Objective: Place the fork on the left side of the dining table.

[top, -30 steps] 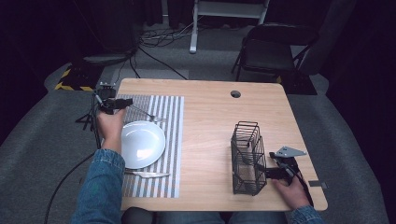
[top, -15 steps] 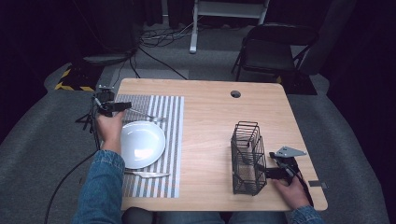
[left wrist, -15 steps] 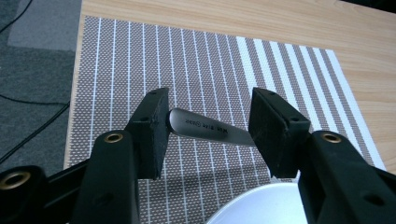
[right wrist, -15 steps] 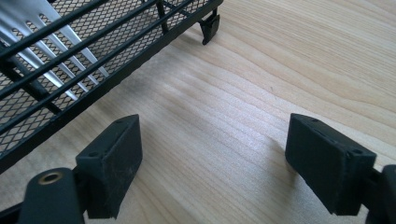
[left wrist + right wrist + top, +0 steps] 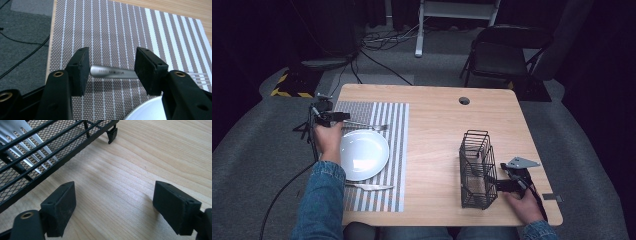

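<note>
High view: fork (image 5: pixel 364 125) on the striped placemat (image 5: pixel 397 150) near the counter's far-left corner, knife (image 5: pixel 369 187) beside the plate (image 5: pixel 362 154); wire caddy (image 5: pixel 477 170) near the right edge.

Left gripper view: left gripper (image 5: pixel 111 68), jaws released, straddles the fork handle (image 5: pixel 112 72); not yet grasped.

Right gripper view: right gripper (image 5: pixel 112 205), jaws released, idle.

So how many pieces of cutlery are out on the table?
2 on the placemat: a fork beyond the plate, between the left gripper's jaws, and a knife in front. The basket may hold more.
</note>
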The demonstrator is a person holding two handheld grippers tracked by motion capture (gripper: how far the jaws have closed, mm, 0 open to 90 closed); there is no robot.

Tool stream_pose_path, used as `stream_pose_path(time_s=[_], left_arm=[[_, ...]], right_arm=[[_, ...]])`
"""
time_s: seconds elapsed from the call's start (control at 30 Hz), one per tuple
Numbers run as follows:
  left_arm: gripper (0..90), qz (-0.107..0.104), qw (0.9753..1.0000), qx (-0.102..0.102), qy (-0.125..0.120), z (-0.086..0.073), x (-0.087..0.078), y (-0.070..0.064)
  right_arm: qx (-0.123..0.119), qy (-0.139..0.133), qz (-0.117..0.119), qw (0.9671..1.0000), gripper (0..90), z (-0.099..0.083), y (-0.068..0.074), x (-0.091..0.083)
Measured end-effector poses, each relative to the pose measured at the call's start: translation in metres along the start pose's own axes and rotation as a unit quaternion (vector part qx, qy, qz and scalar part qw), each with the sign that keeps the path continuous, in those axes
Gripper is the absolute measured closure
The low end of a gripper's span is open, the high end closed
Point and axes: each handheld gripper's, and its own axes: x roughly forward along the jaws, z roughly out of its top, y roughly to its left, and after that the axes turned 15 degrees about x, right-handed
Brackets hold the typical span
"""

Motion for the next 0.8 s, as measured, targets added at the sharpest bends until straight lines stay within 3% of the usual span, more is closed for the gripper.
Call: stream_pose_path(time_s=[0.23,0.4,0.57,0.6,0.67,0.8], left_arm=[[47.2,0.001,0.9999,-0.002,-0.011,-0.002,-0.006,-0.001],[46.9,-0.002,0.9996,0.005,-0.029,0.0,-0.019,-0.01],[46.7,-0.003,0.9984,0.035,-0.044,0.005,-0.033,-0.026],[46.5,-0.007,0.9976,0.048,-0.049,0.007,-0.041,-0.035],[46.0,-0.012,0.9971,0.055,-0.051,0.008,-0.045,-0.04],[45.5,-0.029,0.9942,0.08,-0.065,0.012,-0.065,-0.062]], right_arm=[[0.0,0.0,-0.001,1.0,18.7,0.0,0.0,0.0],[0.001,0.0,0.0,1.0,18.7,0.0,0.0,0.0],[0.001,0.0,-0.001,1.0,18.7,0.0,0.0,0.0],[0.001,0.0,-0.001,1.0,18.7,0.0,0.0,0.0],[0.001,0.0,-0.001,1.0,18.7,0.0,0.0,0.0],[0.001,0.0,-0.001,1.0,18.7,0.0,0.0,0.0]])
